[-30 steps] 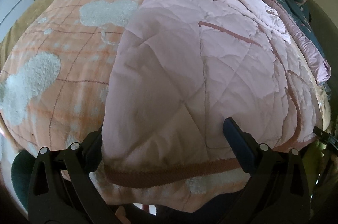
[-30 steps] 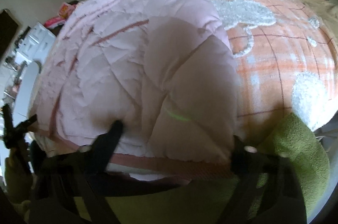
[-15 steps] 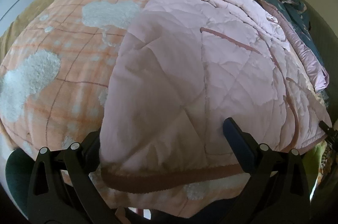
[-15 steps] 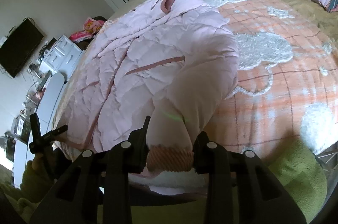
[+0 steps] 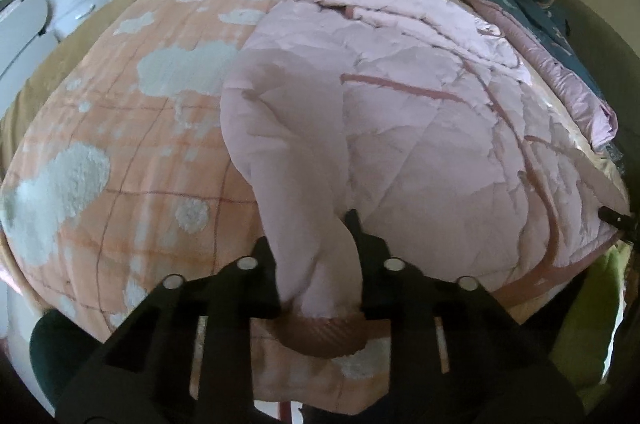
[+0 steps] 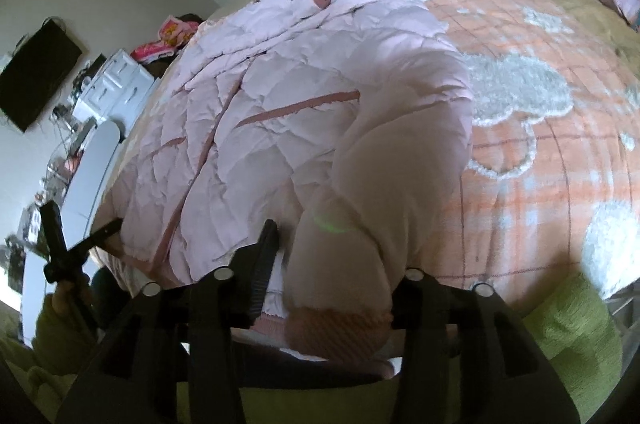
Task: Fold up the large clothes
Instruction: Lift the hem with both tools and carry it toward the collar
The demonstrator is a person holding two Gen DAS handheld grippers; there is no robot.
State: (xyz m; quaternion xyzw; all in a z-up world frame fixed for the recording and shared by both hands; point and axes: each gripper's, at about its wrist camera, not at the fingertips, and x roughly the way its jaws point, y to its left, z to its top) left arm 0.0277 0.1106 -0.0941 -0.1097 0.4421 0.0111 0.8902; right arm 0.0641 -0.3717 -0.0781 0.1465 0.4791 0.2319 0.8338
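garment: pink quilted jacket (image 5: 420, 111), large, lies front-up on the bed (image 5: 132, 159), over the orange patterned blanket, hem end at the near edge, collar end far
left gripper (image 5: 316, 264): jaws closing, pads already clamped on the left sleeve (image 5: 288, 143) just above its ribbed cuff (image 5: 324, 336); fabric bunched between them
right gripper (image 6: 336, 280): jaws clenched on the right sleeve (image 6: 400, 151) near its cuff (image 6: 340, 332), cuff pokes out below the pads
sleeves: both run down the jacket's sides toward the hem, each looks a bit lifted at the cuff end, hard to be sure
done so far: jacket spread out and roughly flat; both cuffs gripped; no fold visible on the body yet
left to do: judging by the layout, bring sleeves in across the chest, then fold the body hem to collar; most of the task still ahead
stage: early, grasp phase finished, first fold not started
risk: puffy slippery shell, sleeve could slide out of the pads or drag the body off flat when pulled
other: second pink and teal bedding pile (image 5: 560, 35) at the far side of the bed, well apart from the jacket; person's green sleeve (image 6: 568, 336) at the frame bottom
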